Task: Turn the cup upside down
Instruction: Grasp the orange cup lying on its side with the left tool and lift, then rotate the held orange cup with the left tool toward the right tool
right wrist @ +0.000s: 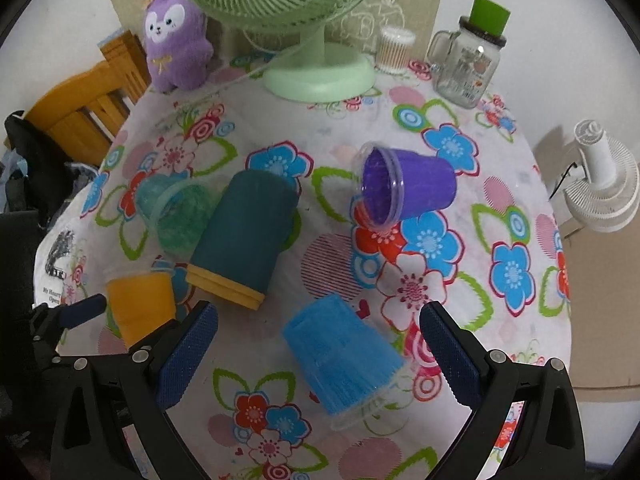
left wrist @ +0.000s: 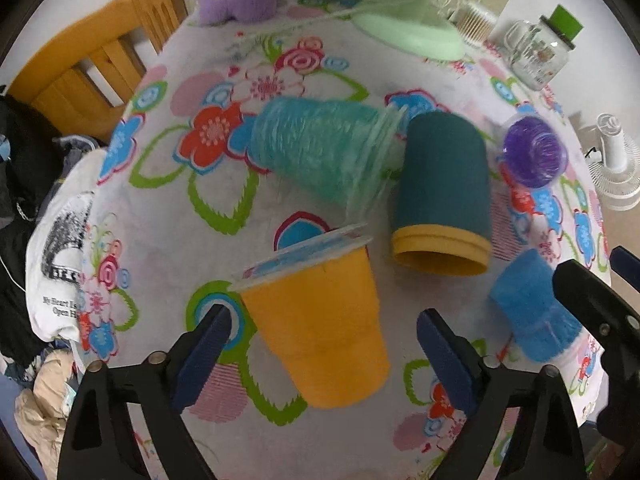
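Several cups lie on the floral tablecloth. An orange cup (left wrist: pixel 320 320) sits between the fingers of my open left gripper (left wrist: pixel 324 344), rim pointing away; neither pad touches it. It also shows in the right wrist view (right wrist: pixel 140 308). A blue cup (right wrist: pixel 344 356) stands tilted, rim down, between the fingers of my open right gripper (right wrist: pixel 320 348), not gripped; it also shows in the left wrist view (left wrist: pixel 528 304). A dark teal cup with a yellow rim (left wrist: pixel 444 188) (right wrist: pixel 244 236), a translucent green cup (left wrist: pixel 320 152) (right wrist: pixel 176 212) and a purple cup (right wrist: pixel 404 188) (left wrist: pixel 534 152) lie on their sides.
A green desk fan (right wrist: pixel 316 72), a purple plush toy (right wrist: pixel 176 40), a cotton swab jar (right wrist: pixel 394 50) and a glass mug jar with a green lid (right wrist: pixel 468 60) stand along the far edge. A wooden chair (right wrist: pixel 80 112) is at the left. A white fan (right wrist: pixel 600 184) stands off the table at right.
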`<state>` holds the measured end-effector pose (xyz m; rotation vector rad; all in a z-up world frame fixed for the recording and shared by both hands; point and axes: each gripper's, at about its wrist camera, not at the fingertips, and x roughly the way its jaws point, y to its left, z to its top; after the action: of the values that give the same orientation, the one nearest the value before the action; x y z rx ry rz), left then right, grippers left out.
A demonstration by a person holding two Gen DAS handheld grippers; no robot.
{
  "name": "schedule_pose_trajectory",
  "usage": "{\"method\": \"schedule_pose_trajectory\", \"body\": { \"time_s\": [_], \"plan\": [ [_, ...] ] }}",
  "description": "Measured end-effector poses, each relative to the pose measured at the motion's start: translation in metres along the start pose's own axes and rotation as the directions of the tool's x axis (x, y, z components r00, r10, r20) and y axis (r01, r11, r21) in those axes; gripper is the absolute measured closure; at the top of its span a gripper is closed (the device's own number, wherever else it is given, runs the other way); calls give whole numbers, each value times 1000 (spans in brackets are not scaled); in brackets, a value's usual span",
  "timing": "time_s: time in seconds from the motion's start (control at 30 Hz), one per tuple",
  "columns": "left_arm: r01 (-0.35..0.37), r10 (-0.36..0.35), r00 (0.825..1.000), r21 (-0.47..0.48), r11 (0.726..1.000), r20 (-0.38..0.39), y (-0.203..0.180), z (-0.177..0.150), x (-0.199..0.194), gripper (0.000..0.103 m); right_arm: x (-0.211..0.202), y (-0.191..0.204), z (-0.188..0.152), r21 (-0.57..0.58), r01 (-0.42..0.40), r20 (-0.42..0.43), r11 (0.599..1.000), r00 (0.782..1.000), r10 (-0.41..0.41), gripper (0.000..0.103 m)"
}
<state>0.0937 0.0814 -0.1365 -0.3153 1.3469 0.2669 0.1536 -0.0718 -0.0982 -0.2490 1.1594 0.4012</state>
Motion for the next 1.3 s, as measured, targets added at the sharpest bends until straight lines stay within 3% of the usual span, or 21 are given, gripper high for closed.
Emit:
{"method": "schedule_pose_trajectory", "body": {
  "time_s": [0.2,0.43,0.57,0.73,0.9,1.0,1.07,1.27,1.3],
  "plan": [
    [38,-39,999,-12,999,-28,1,-2,12,38,12,3,-1,-5,6,-26,1000,1000,-6,1],
    [16,-20,999,108,994,42,-5,-9,-5,40,3,2,-8,-8,12,-26,1000,1000,-12,1],
    [38,-49,997,181,983,58,-5,-15,-23,40,-10,-1,-16,-5,6,-23,1000,1000,-6,1],
    [48,-90,990,346,937,107,-22,-19,-49,40,-28,-8,-33,6,-32,-31,999,999,32,1],
    [19,-118,984,573,819,136,-50,-30,-70,40,-49,-23,-59,22,-14,-22,1000,1000,14,1],
    [47,-179,976,685,727,123,-66,-45,-76,40,-58,-31,-75,34,-3,-19,999,1000,3,1],
    [68,-218,971,762,644,98,-79,-57,-76,40,-61,-38,-88,49,-5,-24,999,1000,6,1],
    [88,-223,975,901,426,10,-111,-87,-52,40,-52,-53,-126,89,7,-67,996,998,-1,1],
    [98,-226,974,927,361,-15,-117,-93,-46,40,-49,-54,-132,90,14,-71,996,997,-7,1]
  ]
}}
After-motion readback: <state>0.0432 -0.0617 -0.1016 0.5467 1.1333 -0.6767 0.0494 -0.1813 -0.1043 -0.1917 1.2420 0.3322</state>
